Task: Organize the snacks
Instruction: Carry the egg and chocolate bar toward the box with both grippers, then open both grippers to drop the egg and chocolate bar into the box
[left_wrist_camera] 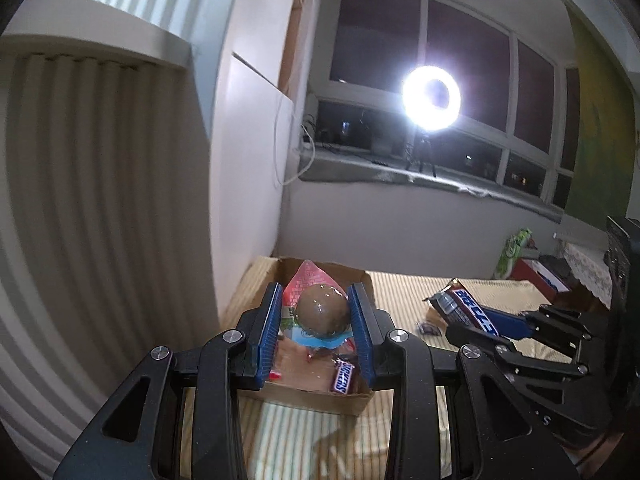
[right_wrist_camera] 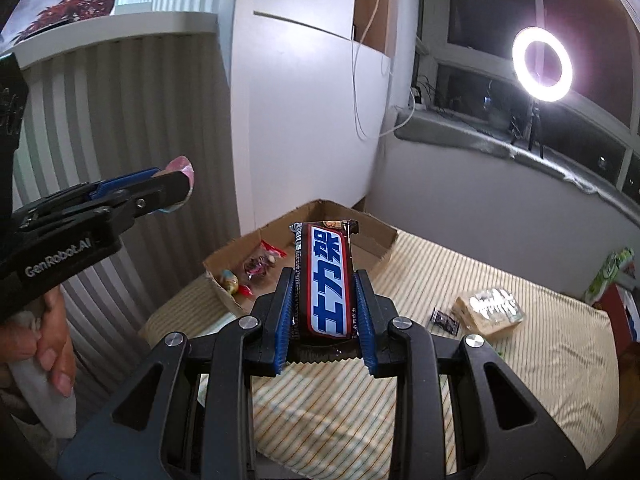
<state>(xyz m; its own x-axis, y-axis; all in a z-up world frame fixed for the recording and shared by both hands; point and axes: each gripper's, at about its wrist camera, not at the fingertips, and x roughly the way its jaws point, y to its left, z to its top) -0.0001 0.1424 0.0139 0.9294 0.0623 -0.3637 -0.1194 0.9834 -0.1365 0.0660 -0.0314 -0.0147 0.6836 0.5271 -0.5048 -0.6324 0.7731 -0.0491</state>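
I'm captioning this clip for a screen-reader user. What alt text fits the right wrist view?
The right gripper clamps a brown chocolate bar with a blue-lettered label, held above a striped tablecloth and an open cardboard box of small snacks. At left, the left gripper holds a pink-wrapped snack; a ring light glares by dark windows.

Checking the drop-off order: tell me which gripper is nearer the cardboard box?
Left. The left gripper hangs right over the cardboard box holding a snack; the right gripper, clamping a chocolate bar, is short of it.
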